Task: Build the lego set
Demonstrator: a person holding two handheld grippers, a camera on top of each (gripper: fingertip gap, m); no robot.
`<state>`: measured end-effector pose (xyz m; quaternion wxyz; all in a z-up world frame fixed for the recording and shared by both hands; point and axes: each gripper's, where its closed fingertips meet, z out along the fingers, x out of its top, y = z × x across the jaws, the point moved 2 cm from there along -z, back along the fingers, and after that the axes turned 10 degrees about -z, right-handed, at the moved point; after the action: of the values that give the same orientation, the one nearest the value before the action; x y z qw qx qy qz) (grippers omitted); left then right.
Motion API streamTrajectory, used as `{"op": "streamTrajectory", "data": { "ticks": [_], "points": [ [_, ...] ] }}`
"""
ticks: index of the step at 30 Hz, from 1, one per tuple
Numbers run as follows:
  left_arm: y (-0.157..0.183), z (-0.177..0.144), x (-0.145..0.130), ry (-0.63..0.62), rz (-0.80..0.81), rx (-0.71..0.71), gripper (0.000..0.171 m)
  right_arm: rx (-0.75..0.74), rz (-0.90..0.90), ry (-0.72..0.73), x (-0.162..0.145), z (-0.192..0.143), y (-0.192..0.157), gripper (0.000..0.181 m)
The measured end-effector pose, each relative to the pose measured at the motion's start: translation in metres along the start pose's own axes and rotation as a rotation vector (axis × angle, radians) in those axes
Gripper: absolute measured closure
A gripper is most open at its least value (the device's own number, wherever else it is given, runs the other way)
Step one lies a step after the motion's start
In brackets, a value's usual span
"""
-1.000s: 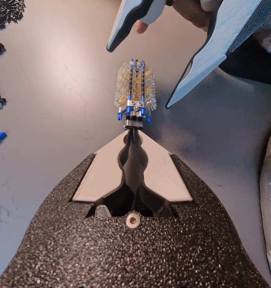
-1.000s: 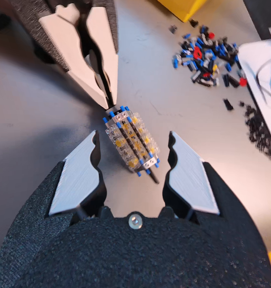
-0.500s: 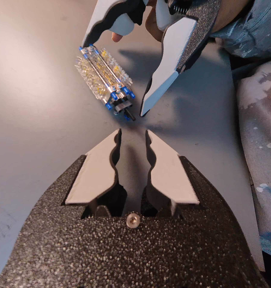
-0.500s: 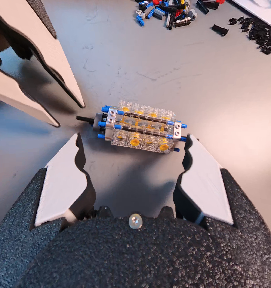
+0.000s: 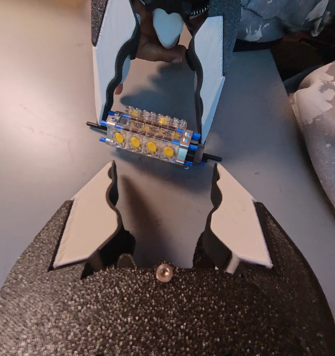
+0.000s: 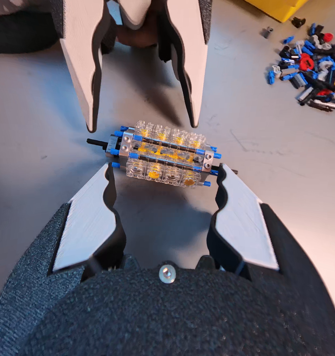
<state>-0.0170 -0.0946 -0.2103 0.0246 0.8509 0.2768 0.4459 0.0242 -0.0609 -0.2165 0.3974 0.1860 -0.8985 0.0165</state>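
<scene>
A small engine block of clear bricks with yellow pistons, blue pins and a black axle (image 5: 149, 140) lies crosswise on the grey table (image 5: 37, 154). It also shows in the right wrist view (image 6: 166, 159). My left gripper (image 5: 163, 165) is open and empty, its tips just short of the block. My right gripper (image 6: 164, 165) is open wide and straddles the block, its fingertips (image 6: 223, 169) at the two ends, one touching the axle. Each gripper faces the other across the block: the right in the left wrist view (image 5: 151, 133), the left in the right wrist view (image 6: 143, 127).
A pile of loose blue, black, grey and red bricks (image 6: 314, 65) lies at the far right of the right wrist view, with a yellow box (image 6: 274, 9) behind it. A person's paint-flecked sleeve (image 5: 320, 134) lies along the right edge of the left wrist view. Spacing between my two grippers at the tips: around 4 centimetres.
My left gripper let go of the block's black axle and opened wide. The block turned to lie crosswise. My right gripper moved in around its two ends.
</scene>
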Motion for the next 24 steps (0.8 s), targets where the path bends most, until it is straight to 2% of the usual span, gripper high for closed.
{"op": "streamTrajectory", "data": {
  "ticks": [3,5,11,14,20,24],
  "points": [
    [-0.006,0.006,-0.003,-0.023,0.003,0.052,0.073,0.050,-0.045,0.012,0.004,0.004,-0.004,0.077],
    [-0.005,0.006,-0.002,-0.016,0.003,0.050,0.074,0.028,-0.045,0.005,0.005,0.005,-0.001,0.076],
    [0.001,0.007,-0.002,-0.017,0.005,0.022,0.077,-0.030,0.127,-0.044,0.003,-0.005,-0.005,0.049],
    [-0.004,0.006,-0.001,-0.014,-0.004,0.037,0.077,-0.052,0.149,-0.048,0.006,-0.002,-0.007,0.050],
    [-0.006,0.008,-0.001,-0.026,0.003,0.047,0.080,-0.019,0.074,-0.080,0.003,0.008,-0.006,0.072],
    [-0.006,0.010,-0.003,-0.038,0.006,0.046,0.081,-0.012,0.045,-0.063,0.003,0.008,-0.008,0.076]
  ]
}}
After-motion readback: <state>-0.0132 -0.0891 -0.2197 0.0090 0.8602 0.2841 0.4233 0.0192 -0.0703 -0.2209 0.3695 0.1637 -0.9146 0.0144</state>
